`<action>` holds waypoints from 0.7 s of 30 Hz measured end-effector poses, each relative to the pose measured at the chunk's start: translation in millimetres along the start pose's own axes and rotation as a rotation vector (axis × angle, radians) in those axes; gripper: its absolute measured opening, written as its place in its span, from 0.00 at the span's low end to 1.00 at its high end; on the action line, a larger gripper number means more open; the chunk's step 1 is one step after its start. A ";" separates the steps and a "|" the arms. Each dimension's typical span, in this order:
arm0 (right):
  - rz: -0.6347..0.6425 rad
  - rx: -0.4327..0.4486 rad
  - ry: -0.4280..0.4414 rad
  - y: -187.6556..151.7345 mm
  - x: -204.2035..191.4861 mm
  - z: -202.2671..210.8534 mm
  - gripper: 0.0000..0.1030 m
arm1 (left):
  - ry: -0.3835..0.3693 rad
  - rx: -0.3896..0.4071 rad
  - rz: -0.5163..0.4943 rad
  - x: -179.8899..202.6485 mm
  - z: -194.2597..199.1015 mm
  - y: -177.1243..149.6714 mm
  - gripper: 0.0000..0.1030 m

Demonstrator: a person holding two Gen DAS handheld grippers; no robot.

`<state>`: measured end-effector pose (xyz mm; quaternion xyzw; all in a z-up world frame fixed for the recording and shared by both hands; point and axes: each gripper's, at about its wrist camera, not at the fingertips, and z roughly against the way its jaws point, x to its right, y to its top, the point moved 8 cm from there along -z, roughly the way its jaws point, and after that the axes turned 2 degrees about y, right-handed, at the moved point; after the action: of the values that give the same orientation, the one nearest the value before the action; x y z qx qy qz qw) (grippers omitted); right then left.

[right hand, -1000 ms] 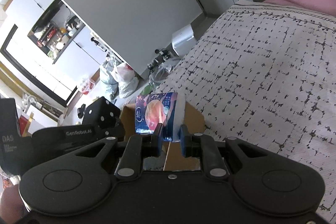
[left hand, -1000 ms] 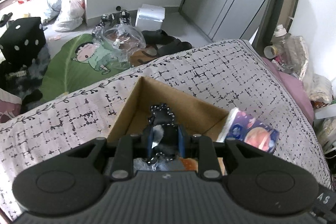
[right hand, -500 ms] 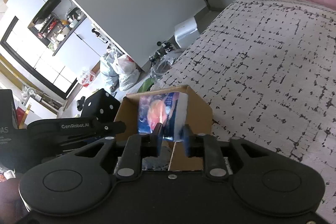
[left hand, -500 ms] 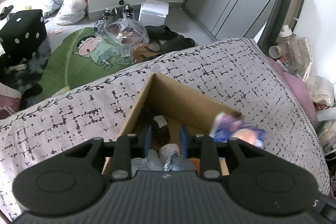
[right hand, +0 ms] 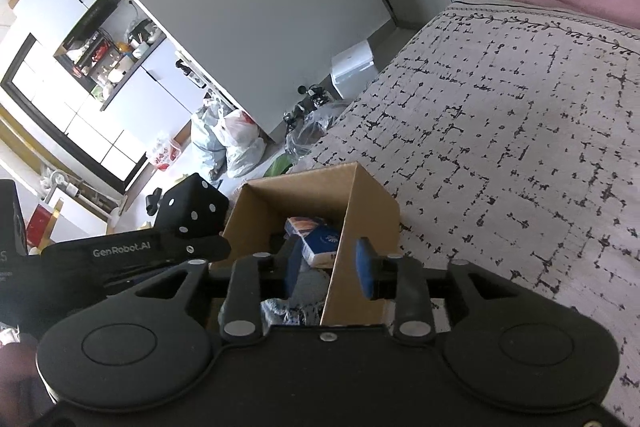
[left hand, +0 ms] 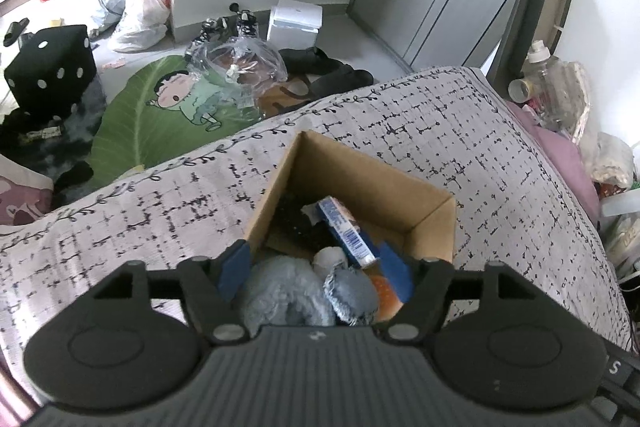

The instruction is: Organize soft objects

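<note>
1. Bed cover (left hand: 500,147), grey w/ black grid print, is spread under everything; floor clutter is seen beyond its far edge.
2. Cardboard box (left hand: 360,179) is set on the cover, open at top, one corner pointing away in the left wrist view.
3. Left gripper (left hand: 316,267) is held above the box's near side, jaws wide and opening; nothing is pinched. Grey cloth (left hand: 288,295) and other box contents are seen in the gap, below the pads.
4. Right gripper (right hand: 330,267) is held at the box's right wall, jaws narrow-to-mid and opening; the wall's top edge is seen between the pads, contact can't be told. Nothing is gripped.
5. Black dotted fabric (left hand: 298,223) lies inside the box, by the left wall.
6. Tissue pack (left hand: 346,231), blue/white w/ barcode, lies inside the box, tilted, resting on the dark fabric and near a white roll (left hand: 330,257).
7. An orange item (left hand: 386,293) is partly seen at the box's near side, next to the grey cloth.
</note>
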<state>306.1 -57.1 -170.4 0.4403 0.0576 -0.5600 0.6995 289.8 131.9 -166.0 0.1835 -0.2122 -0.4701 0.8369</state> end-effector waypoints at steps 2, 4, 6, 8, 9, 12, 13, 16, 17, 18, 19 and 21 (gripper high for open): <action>0.010 -0.002 -0.006 -3.0 -1.3 6.5 0.43 | 0.000 0.002 0.002 -2.3 7.3 -2.2 0.72; 0.021 -0.006 -0.019 -7.0 -2.3 13.3 0.45 | -0.008 0.000 -0.005 -2.9 14.4 -5.1 0.74; 0.015 -0.010 -0.020 -10.9 -2.0 20.8 0.48 | -0.005 -0.002 -0.020 -2.7 21.8 -9.2 0.77; 0.019 -0.005 -0.036 -14.5 -2.5 29.8 0.52 | -0.006 0.007 -0.035 -2.2 31.5 -12.8 0.79; 0.026 -0.001 -0.045 -16.1 -3.7 34.4 0.55 | -0.011 0.011 -0.044 -1.2 36.2 -14.5 0.80; 0.033 0.015 -0.062 -19.4 -7.4 48.6 0.68 | -0.025 0.019 -0.077 2.9 51.3 -19.8 0.81; 0.036 0.022 -0.066 -20.0 -9.5 53.4 0.71 | -0.029 0.022 -0.090 4.1 57.4 -21.9 0.82; 0.055 0.039 -0.086 -21.5 -15.7 68.2 0.78 | -0.035 0.036 -0.111 5.6 72.5 -27.1 0.87; 0.060 0.042 -0.094 -21.9 -17.6 73.6 0.82 | -0.034 0.041 -0.117 5.4 76.3 -28.0 0.87; 0.064 0.047 -0.105 -21.8 -18.7 78.6 0.86 | -0.035 0.047 -0.125 4.3 81.4 -29.4 0.87; 0.072 0.052 -0.120 -21.9 -20.2 83.9 0.89 | -0.039 0.054 -0.130 4.2 87.1 -31.0 0.88; 0.093 0.062 -0.151 -22.0 -23.6 94.2 0.95 | -0.043 0.061 -0.131 3.1 95.0 -33.9 0.91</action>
<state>240.3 -103.5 -111.9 0.4206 -0.0333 -0.5599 0.7131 217.1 102.3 -102.5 0.2124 -0.2318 -0.5211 0.7935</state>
